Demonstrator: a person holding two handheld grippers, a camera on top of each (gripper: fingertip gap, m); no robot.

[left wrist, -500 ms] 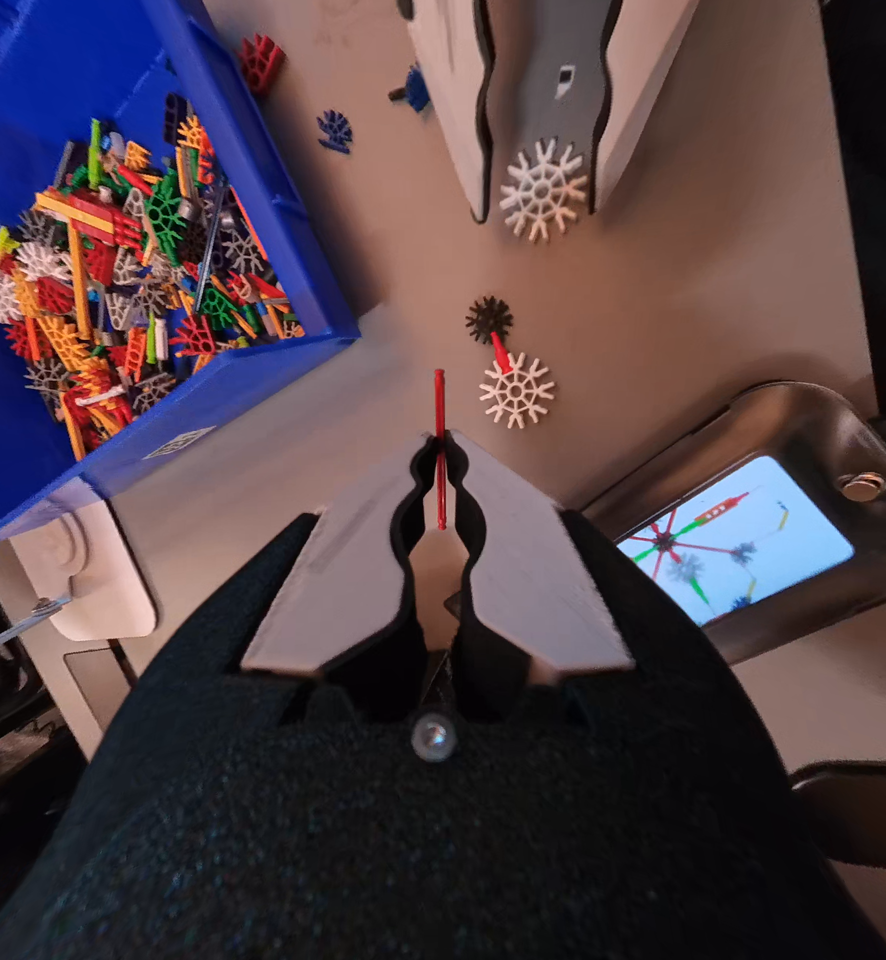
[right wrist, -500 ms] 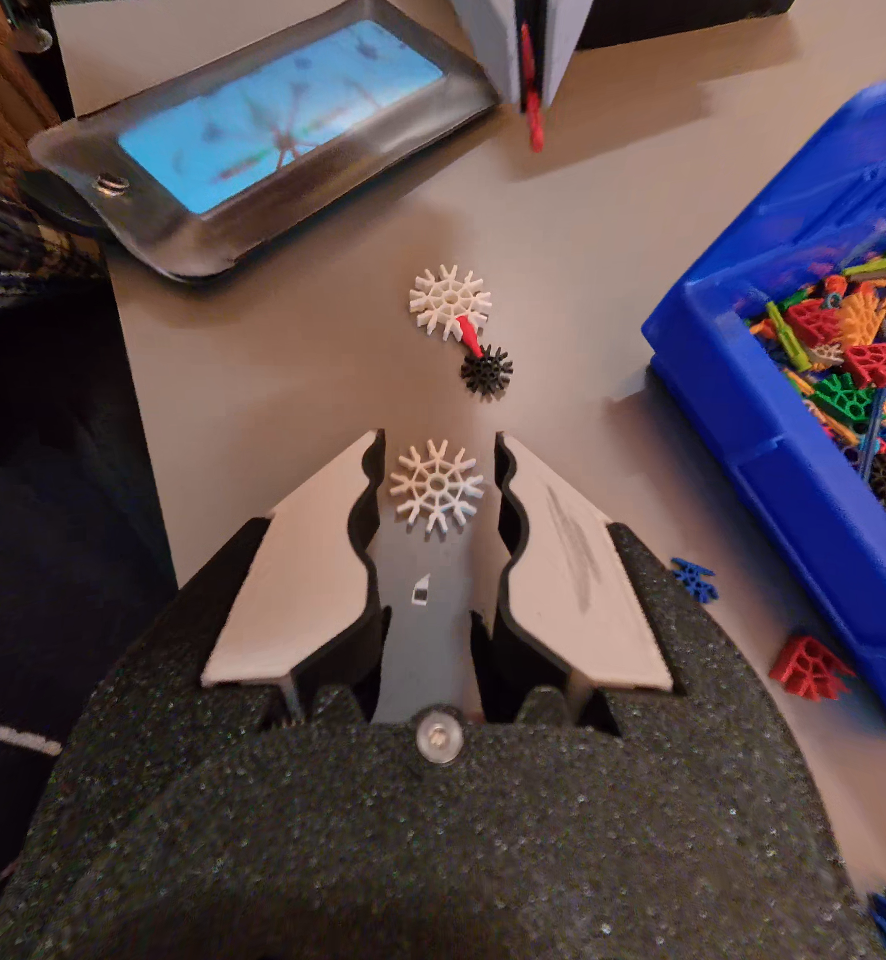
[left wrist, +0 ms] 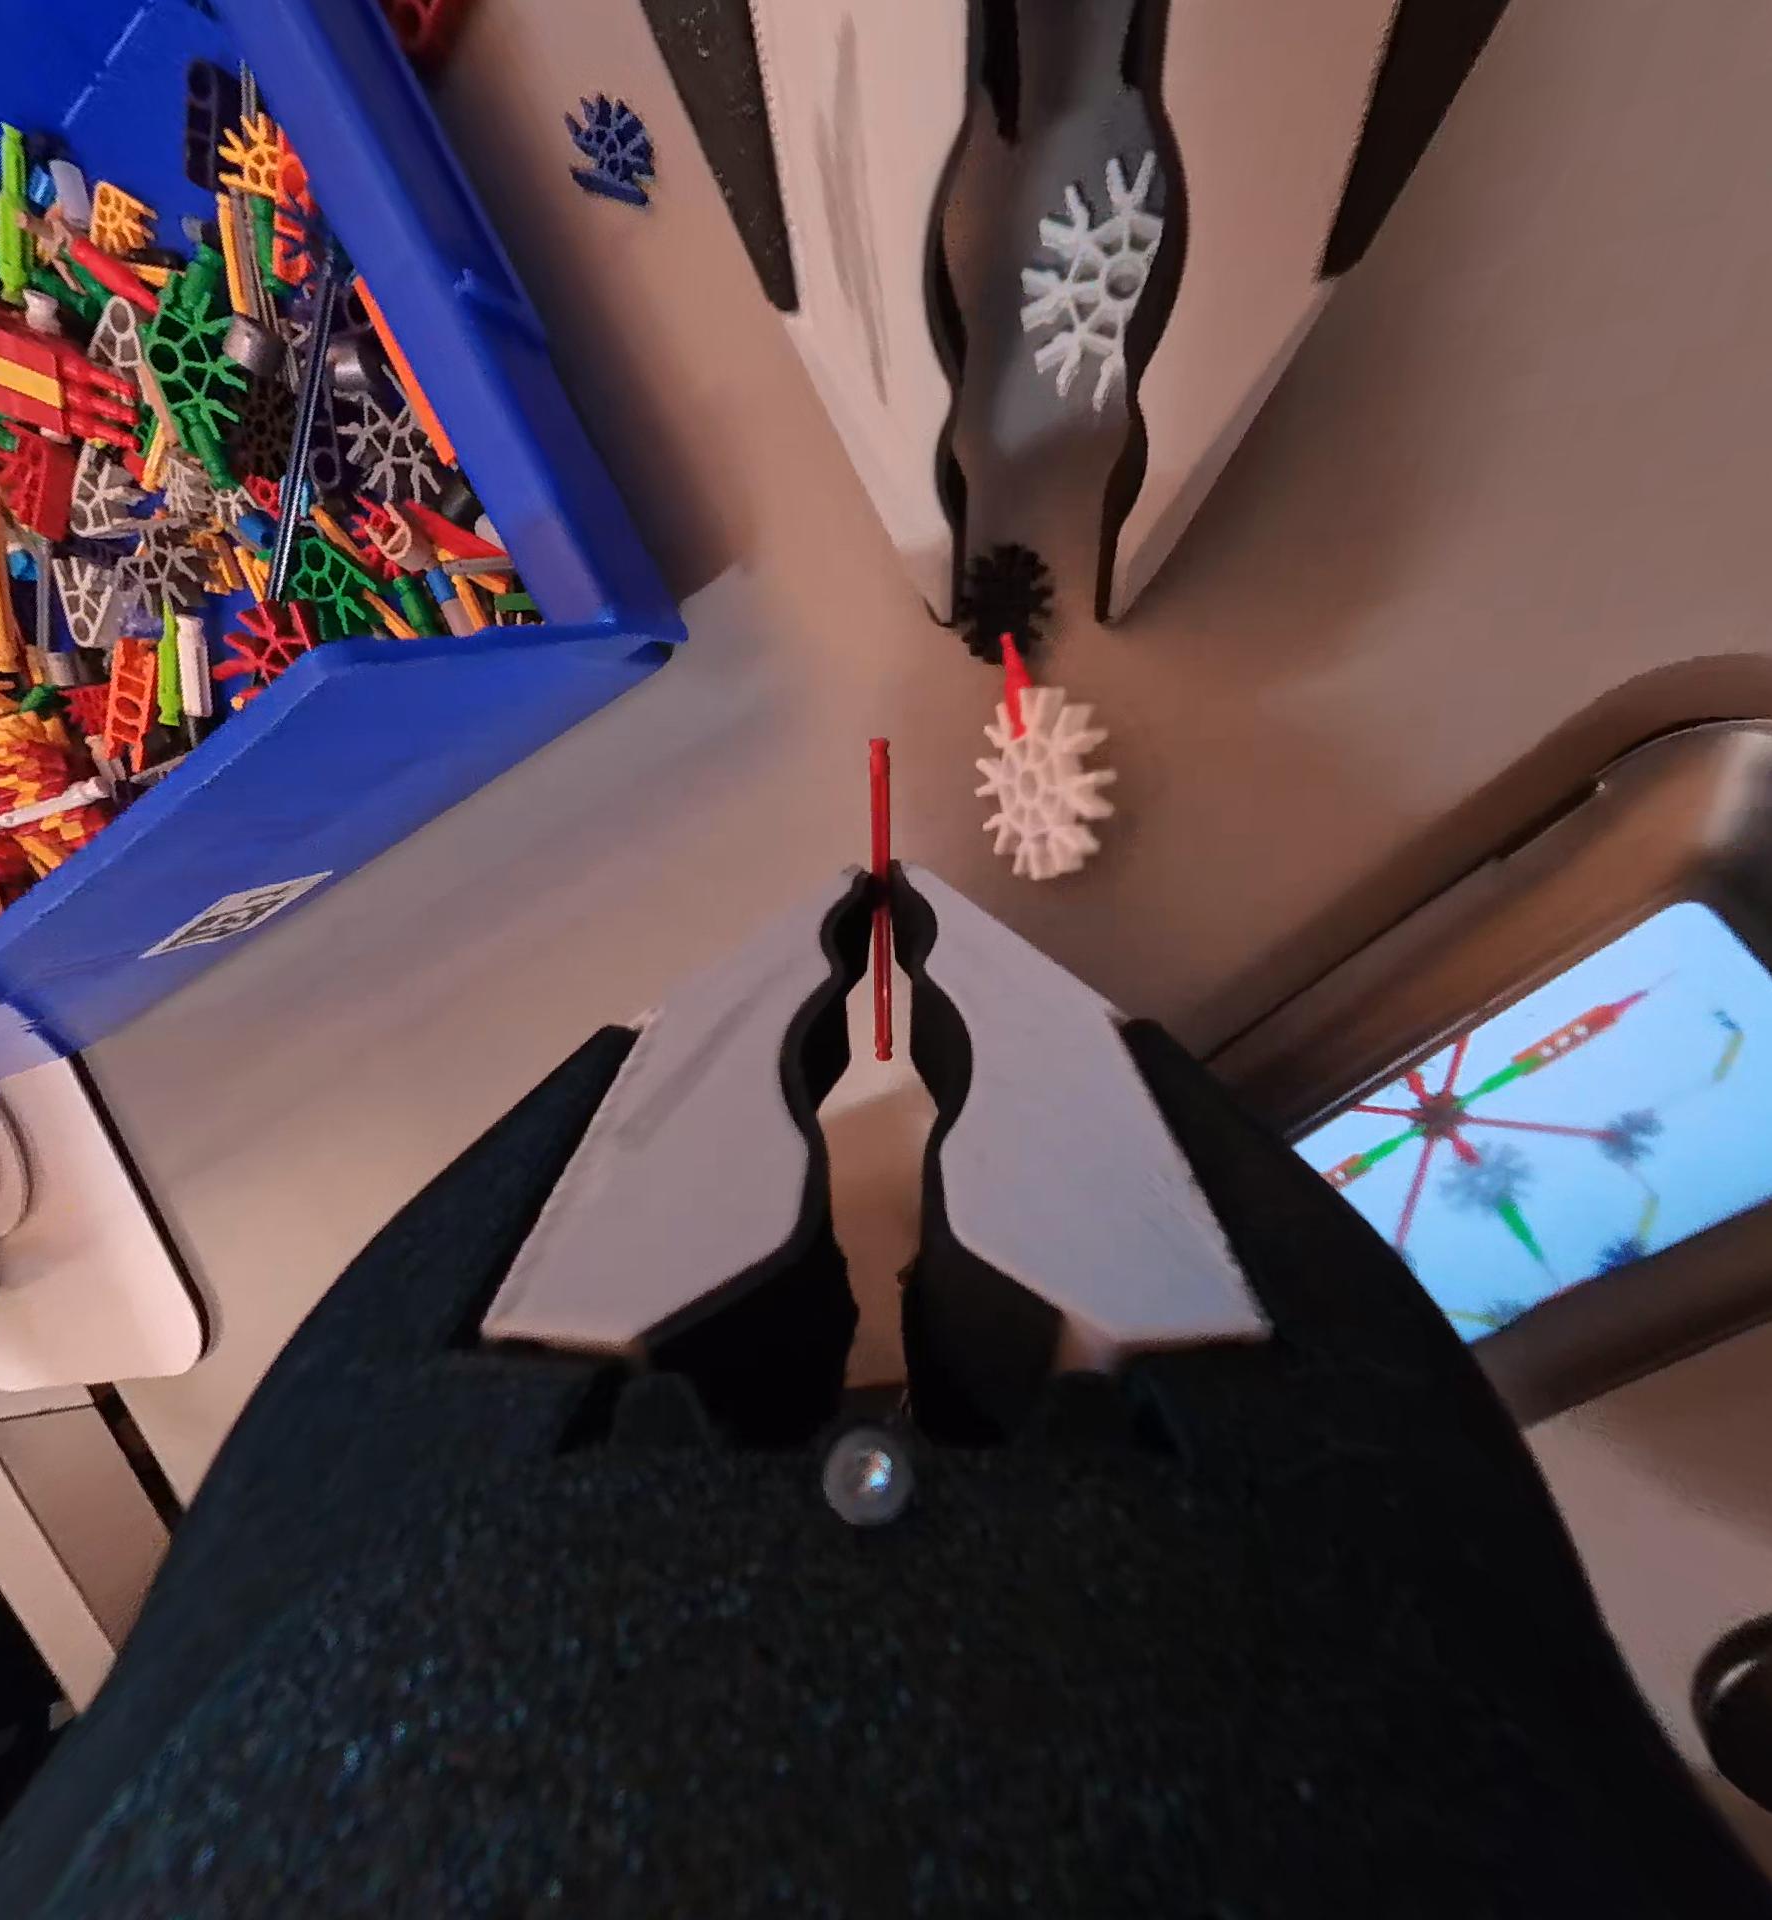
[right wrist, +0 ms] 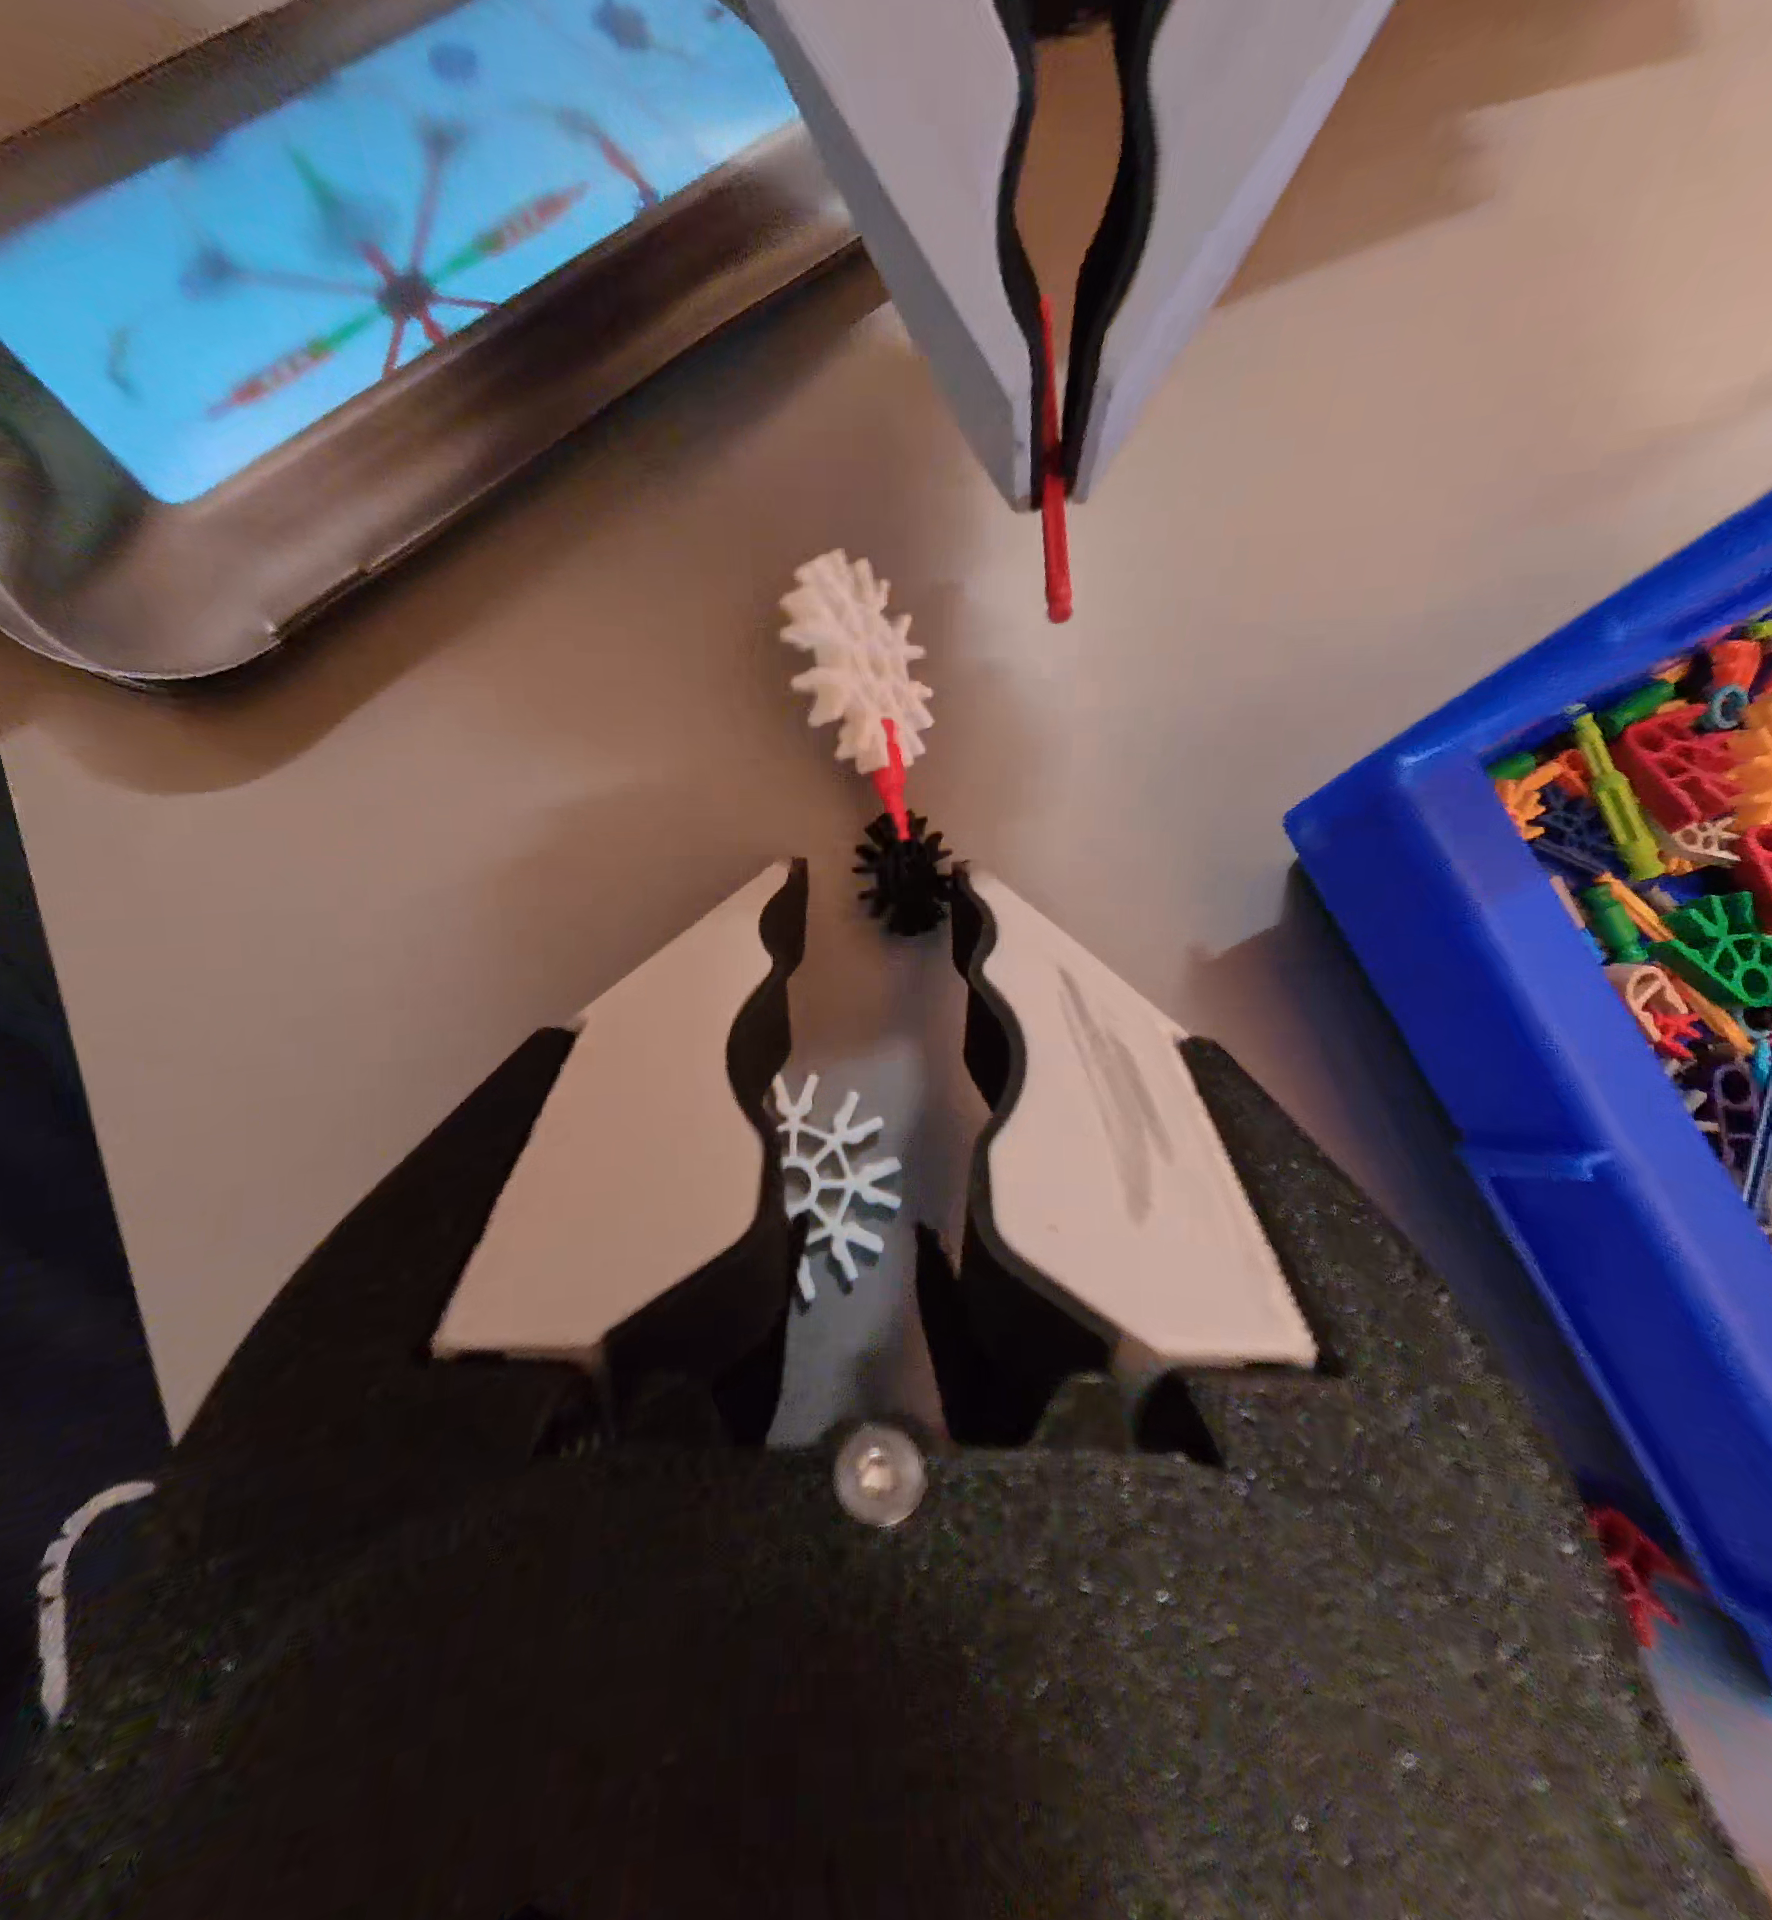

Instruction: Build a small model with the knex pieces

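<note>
Your left gripper (left wrist: 879,883) pinches a thin red plastic rod (left wrist: 879,821) at its fingertips, jaws shut on it, the rod's free end poking forward toward the middle of the beige tabletop (left wrist: 1381,540). Your right gripper (right wrist: 882,883) faces it with jaws parted, the tips bracketing a small black spiky connector (right wrist: 903,871); one fingertip (right wrist: 965,894) touches it, though no firm grip shows. A loose white snowflake-shaped connector (right wrist: 835,1174) lies on the table between that gripper's fingers, further back and ungripped.

The black connector is already joined by a short red rod (right wrist: 892,764) to a second white snowflake connector (right wrist: 856,660), which tilts up off the table. That small assembly stands built; the held rod is not yet plugged into anything, its tip near but apart from the pieces.

Both grippers point inward at each other, low over the table, tips close. Beyond them sit a blue plastic bin (left wrist: 362,727) heaped with multicoloured building pieces and a lit screen in a dark metal holder (left wrist: 1547,1122) showing a spoked model.
</note>
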